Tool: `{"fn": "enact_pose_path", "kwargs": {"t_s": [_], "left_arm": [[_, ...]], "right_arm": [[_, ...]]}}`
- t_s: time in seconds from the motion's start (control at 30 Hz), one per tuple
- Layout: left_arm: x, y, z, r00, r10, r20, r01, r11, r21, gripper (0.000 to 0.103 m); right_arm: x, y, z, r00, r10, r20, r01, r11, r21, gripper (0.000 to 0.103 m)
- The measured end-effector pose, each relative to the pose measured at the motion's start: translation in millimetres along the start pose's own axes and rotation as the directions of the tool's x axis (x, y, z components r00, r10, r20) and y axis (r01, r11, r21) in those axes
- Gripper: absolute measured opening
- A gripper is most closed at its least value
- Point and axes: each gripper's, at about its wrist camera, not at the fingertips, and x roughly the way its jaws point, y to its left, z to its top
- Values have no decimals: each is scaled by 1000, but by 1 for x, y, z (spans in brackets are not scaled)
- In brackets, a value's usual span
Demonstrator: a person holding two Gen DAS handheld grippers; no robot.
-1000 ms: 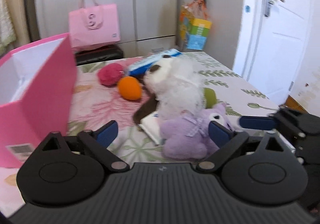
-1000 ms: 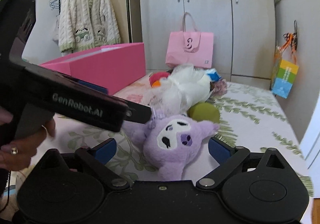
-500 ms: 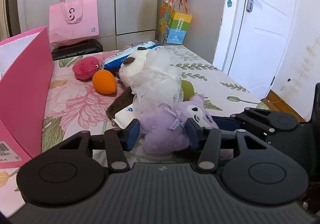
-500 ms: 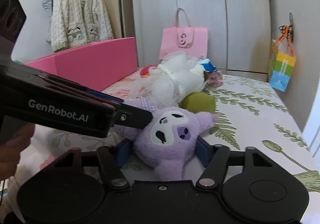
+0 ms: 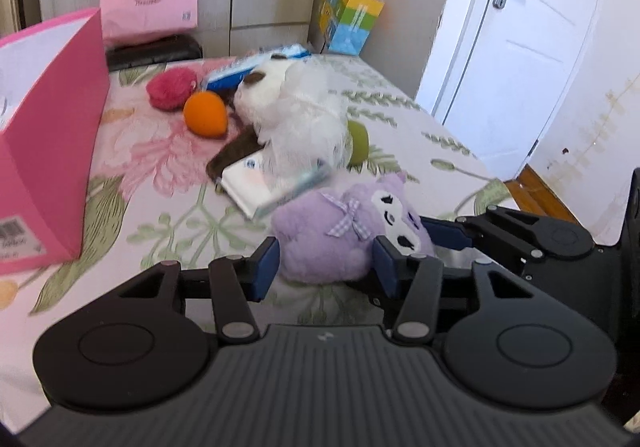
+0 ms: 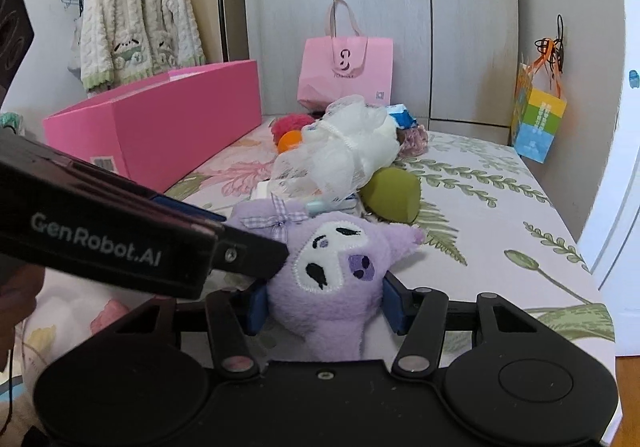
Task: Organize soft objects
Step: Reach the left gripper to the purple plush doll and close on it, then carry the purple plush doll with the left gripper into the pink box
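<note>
Purple plush (image 6: 332,279) lies lengthwise toward right gripper (image 6: 324,305), face up, probably; fuzzy, checked bow. Both clamp it, left gripper (image 5: 326,267) too.

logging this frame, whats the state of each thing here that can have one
left tongs: shut on the purple plush
right tongs: shut on the purple plush
purple plush: gripped from two sides, face up
pink box: open top, upright on the bed
white door: closed
wardrobe doors: closed
pink bag: upright
</note>
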Motion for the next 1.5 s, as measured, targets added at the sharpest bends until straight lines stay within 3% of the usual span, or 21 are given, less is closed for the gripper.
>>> {"fn": "enact_pose_path", "kwargs": {"t_s": [0.17,0.43,0.7,0.9,1.03,1.2,1.5], "left_arm": [[-18,-5,-8,999,46,-7,-45,998,45,49],[-60,23,-13,997,56,-47,-58,998,-35,49],[-117,48,-15,994,112,-19,-113,991,-78,48],[-147,70,-10,990,129,-55,-133,986,-98,48],[-165,82,1,987,153,-43,-156,985,-78,48],[-182,101,26,987,161,23,-160,986,-52,48],[-164,152,81,986,142,83,-139,989,-44,48]], "right_arm": [[-5,15,4,999,9,-45,-10,1000,-19,60],[-18,57,19,994,59,-93,-70,990,-125,61],[-35,105,44,986,148,-83,-165,950,-265,61],[-41,136,63,972,211,-107,-235,917,-324,61],[-41,152,80,963,249,-104,-270,897,-349,62],[-37,168,111,965,258,-45,-254,877,-409,62],[12,168,172,964,266,-16,-246,864,-439,62]]}}
